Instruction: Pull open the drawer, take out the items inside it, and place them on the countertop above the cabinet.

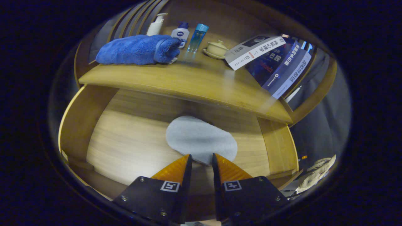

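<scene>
Drawer (78, 125): pulled open below the countertop; pale wood-grain floor, darker wooden side walls, smooth finish with a soft sheen.

Blue towel (138, 49): folded and rolled, plush pile, lying on the countertop's left part, well apart from the fingers.

Pump bottle (156, 25): white, upright, behind the towel.

Lotion bottle (180, 34): white with a dark cap, upright, touching or just beside the towel's right end.

Clear blue bottle (197, 37): tall, translucent, upright, just right of the lotion bottle.

Countertop (194, 84): warm wood, smooth, its front edge overhanging the drawer's rear; bare space lies along its front.

Grey cloth (201, 138): the one item seen inside the drawer; flat, oval, matte, soft-looking, lying on the drawer floor. Long axis runs from far-left to near-right across the line of the fingers.

Key relation: the cloth's near edge lies just ahead of the fingertips, slightly right of centre; part of that edge sits between the two tips as seen. Contact cannot be confirmed.

Gripper (201, 158): orange ribbed fingertips on black bodies; jaws stand narrowly apart, clamped on nothing.

Lidded cup (216, 48): cream ceramic on a saucer, right of the bottles.

Books (273, 66): glossy covers, fanned across the countertop's right end.

Judgement: the drawer step appears done; the next move likely calls for a short advance and a pinch on the thin near edge. A flat cloth may slip from the tips.
</scene>
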`<state>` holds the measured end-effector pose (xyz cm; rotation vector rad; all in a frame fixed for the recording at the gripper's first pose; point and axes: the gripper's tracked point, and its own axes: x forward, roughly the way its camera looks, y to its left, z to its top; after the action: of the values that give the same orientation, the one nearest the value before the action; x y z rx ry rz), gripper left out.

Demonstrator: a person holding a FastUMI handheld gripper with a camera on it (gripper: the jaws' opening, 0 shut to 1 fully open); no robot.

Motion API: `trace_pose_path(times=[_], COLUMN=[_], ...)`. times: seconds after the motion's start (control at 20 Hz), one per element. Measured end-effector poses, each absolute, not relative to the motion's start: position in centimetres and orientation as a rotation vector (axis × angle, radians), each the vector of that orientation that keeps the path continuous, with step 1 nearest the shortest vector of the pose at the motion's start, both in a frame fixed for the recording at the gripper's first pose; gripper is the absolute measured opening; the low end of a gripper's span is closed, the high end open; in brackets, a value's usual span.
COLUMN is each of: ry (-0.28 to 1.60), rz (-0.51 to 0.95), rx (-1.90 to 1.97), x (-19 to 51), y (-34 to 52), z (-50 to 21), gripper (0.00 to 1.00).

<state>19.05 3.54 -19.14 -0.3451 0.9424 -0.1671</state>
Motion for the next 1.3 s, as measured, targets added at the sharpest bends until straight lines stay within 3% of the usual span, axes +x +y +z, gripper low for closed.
trace_pose_path(times=[0.35, 0.8, 1.3], ry=[0.920, 0.824, 0.909], rz=[-0.203, -0.426, -0.213], rx=[-0.301, 0.290, 0.176], x=[19.3, 19.9, 20.9], y=[2.5, 0.0, 0.1], z=[-19.1, -16.4, -17.1], gripper=[0.37, 0.37, 0.43])
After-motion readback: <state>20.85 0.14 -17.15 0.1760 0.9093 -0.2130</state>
